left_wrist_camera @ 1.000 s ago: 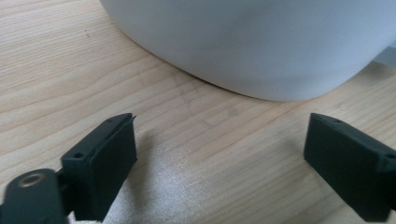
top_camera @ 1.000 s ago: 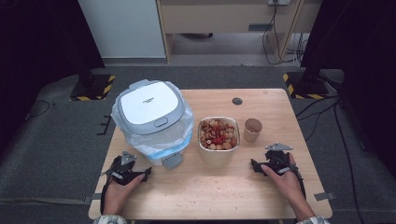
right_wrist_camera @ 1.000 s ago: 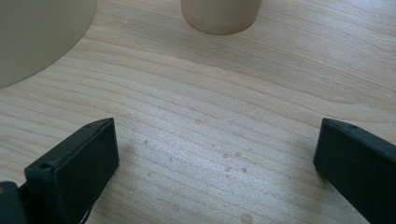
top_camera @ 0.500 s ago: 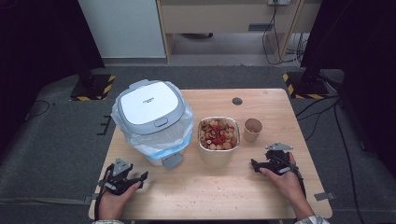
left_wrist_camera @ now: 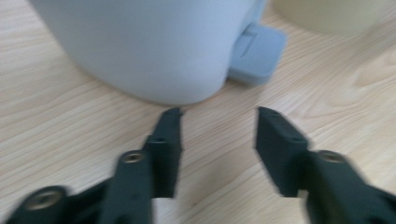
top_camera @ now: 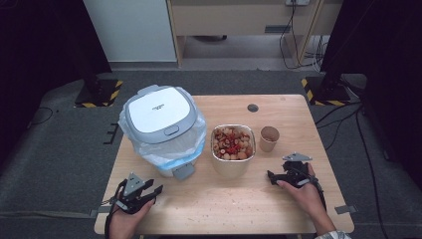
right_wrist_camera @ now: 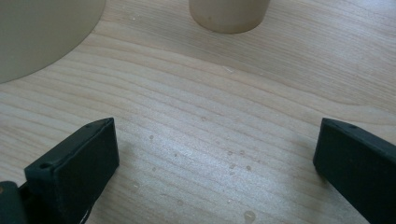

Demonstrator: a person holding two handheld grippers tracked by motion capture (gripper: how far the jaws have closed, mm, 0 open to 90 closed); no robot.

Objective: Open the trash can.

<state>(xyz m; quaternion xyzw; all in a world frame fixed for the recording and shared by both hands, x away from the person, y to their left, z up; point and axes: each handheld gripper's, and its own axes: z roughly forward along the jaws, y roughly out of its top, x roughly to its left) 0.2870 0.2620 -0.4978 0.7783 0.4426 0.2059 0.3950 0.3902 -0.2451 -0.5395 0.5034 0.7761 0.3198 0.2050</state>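
Left gripper (top_camera: 142, 191): near left of the table (top_camera: 298, 219); your jaws have just been closing and stand half spread with only bare wood between them.
Right gripper (top_camera: 278, 175): near right, jaws spread wide over bare wood, gripping nothing.
Pedal (left_wrist_camera: 257, 53): grey foot pedal at the near base of the bin, just beyond your left gripper and a little to its right; your left hand is the nearer one.
Pedal bin (top_camera: 160, 127): white, lid shut, plastic liner, far of your left gripper.
Snack tub (top_camera: 233, 149): centre, far-left of your right gripper.
Paper cup (top_camera: 269, 138): right of the tub, apart from it.
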